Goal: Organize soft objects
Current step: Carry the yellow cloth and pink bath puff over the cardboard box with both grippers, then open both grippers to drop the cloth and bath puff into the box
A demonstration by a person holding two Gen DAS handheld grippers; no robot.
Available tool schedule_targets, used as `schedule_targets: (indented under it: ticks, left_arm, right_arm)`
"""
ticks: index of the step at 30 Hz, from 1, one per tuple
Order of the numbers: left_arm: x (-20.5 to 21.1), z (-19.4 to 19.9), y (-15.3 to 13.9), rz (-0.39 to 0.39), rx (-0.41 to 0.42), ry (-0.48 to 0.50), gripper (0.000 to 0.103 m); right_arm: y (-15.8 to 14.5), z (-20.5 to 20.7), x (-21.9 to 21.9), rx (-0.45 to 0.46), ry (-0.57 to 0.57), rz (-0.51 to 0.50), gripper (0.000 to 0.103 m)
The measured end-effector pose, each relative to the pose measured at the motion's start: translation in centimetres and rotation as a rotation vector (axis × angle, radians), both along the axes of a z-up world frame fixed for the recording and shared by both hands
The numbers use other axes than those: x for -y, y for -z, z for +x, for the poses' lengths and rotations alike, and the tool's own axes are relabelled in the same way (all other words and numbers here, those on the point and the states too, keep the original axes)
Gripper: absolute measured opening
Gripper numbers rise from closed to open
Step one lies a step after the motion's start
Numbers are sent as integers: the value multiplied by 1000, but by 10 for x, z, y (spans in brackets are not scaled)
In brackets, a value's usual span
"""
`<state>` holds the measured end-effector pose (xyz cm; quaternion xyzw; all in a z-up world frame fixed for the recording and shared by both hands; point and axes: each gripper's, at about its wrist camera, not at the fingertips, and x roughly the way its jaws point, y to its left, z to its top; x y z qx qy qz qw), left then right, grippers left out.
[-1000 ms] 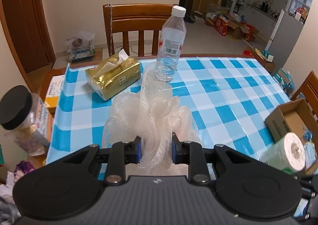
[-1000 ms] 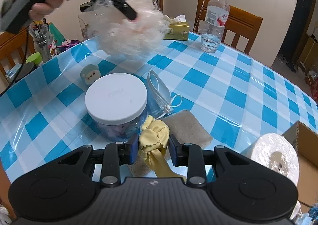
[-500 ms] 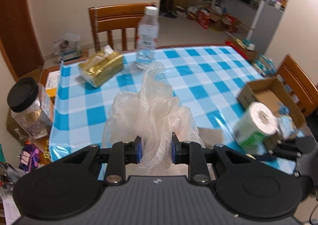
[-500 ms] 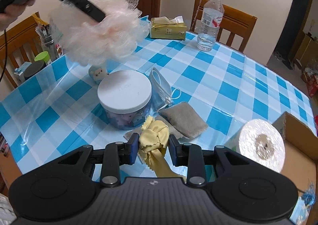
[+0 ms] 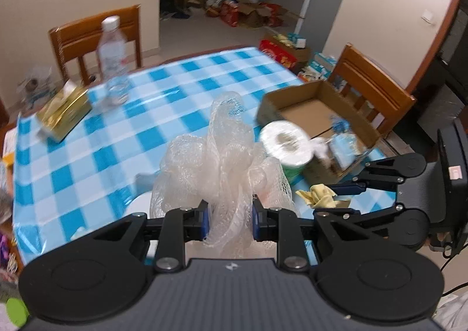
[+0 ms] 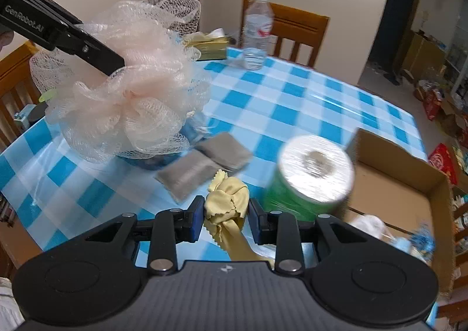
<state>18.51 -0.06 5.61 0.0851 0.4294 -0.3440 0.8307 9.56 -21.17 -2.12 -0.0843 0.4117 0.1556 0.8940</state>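
The left gripper (image 5: pixel 229 221) is clamping the mesh bath pouf (image 5: pixel 222 161) aloft over the table; the right gripper (image 6: pixel 223 221) is pinching the yellow cloth (image 6: pixel 226 202). Both should be travelling high, since the paper roll (image 6: pixel 314 168) is blocking the cardboard box (image 6: pixel 392 176), probably their destination; grey pads (image 6: pixel 204 164) are lying beyond.
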Motion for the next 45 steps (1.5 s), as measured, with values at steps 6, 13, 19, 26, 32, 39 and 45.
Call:
schedule_targets:
  ticks: [6, 13, 19, 26, 32, 39, 45]
  left_arm:
    - [68, -6, -14, -27, 34, 44, 24]
    - [152, 2, -16, -53, 46, 75, 24]
    - [210, 13, -11, -50, 54, 90, 24]
    - [264, 28, 0, -25, 50, 96, 24]
    - [301, 40, 6, -25, 44, 112, 24]
    - [344, 54, 20, -14, 34, 139, 24]
    - [378, 67, 34, -8, 29, 164, 24]
  right_arm:
    - [-8, -16, 65, 19, 49, 4, 36]
    - [-9, -19, 141, 48, 108, -14, 36]
    - [0, -7, 197, 48, 161, -30, 36]
    - [13, 10, 241, 40, 185, -37, 36]
    - [26, 21, 265, 35, 216, -42, 59]
    - [28, 12, 282, 82, 250, 1, 91]
    - [30, 3, 289, 70, 274, 25, 92]
